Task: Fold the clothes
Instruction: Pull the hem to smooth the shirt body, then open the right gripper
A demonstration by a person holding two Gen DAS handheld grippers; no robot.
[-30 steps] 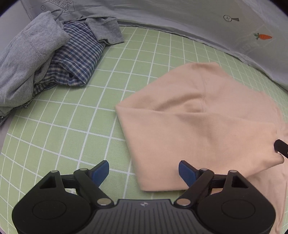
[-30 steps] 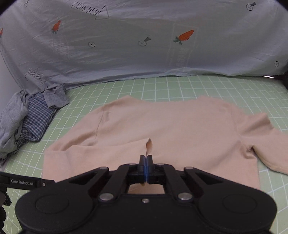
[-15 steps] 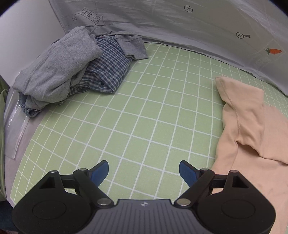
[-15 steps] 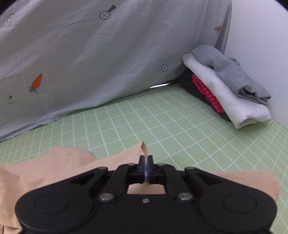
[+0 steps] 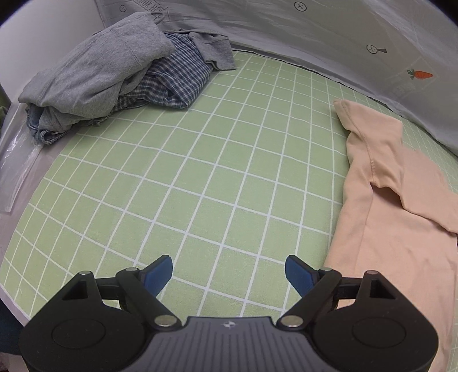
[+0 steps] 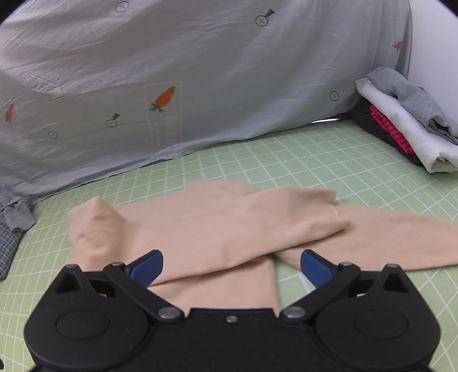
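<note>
Soft matt peach knit top, seemingly cotton, on gridded mat

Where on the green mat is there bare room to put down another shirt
Widest free patch: green grid mat between the unfolded heap and the peach top. A smaller strip lies between the top and the folded stack. Both back corners are crowded.

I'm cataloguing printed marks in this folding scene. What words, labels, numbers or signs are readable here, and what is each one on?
"LOOK HE": part of outlined lettering inside an arrow printed on the grey sheet, cut off by the picture's edge and the grey garment.
Boxed blocks of small print beside the carrot prints on that sheet: too blurred to read.
Small emblem on the left gripper body: a logo, no letters.
Peach shirt: no text.
</note>
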